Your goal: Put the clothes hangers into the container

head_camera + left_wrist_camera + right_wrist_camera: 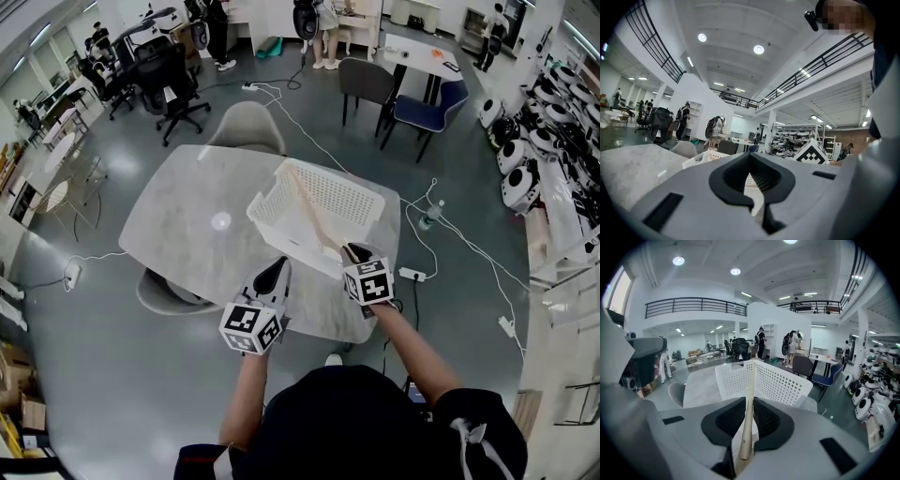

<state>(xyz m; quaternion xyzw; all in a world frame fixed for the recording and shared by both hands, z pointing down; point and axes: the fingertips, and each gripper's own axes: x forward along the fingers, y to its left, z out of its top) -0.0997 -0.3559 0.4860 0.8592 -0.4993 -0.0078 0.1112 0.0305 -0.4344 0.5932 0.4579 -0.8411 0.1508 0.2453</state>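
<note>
The person wears a black short-sleeved top [366, 422] with white trim; the left gripper [279, 270] and right gripper [351, 251] are grey, with black-and-white marker cubes.

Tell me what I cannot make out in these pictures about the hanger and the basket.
- Hanger hook: right gripper view, lower end buried between the shut jaws; head view, too small.
- Basket floor: both gripper views, hidden behind its own wall.
- Other hangers inside it: head view, too small.

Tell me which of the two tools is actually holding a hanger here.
The right tool: its jaws are shut on a wooden hanger that extends over the white basket. The left tool has nothing between its jaws.
</note>
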